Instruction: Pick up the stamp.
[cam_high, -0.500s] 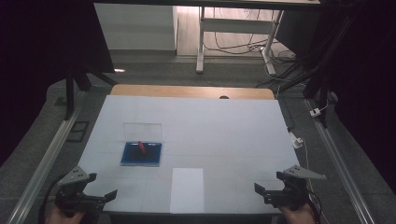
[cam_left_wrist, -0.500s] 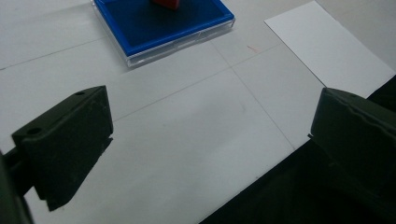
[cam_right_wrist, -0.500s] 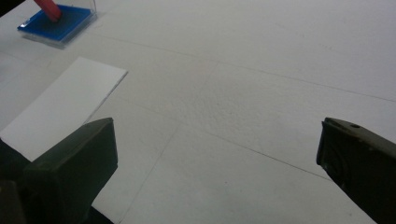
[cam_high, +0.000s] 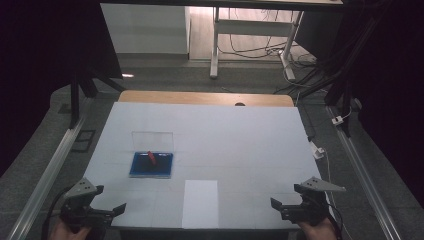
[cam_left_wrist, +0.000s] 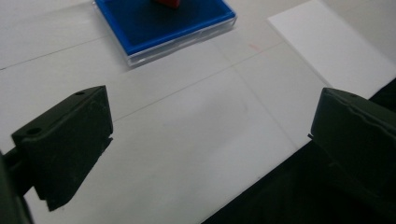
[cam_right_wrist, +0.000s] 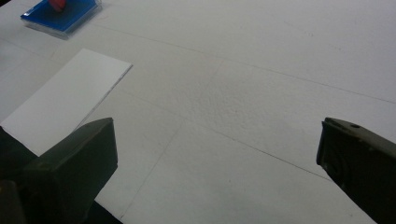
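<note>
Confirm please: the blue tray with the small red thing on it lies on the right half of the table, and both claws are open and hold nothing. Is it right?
Not quite. In the high view the blue tray with the small red thing lies on the left half of the table, ahead of the left claw. The rest holds: left claw and right claw are open and hold nothing.

On the table lie one blue case holding one red piece, one white sheet at six o'clock, and two tongs.
</note>
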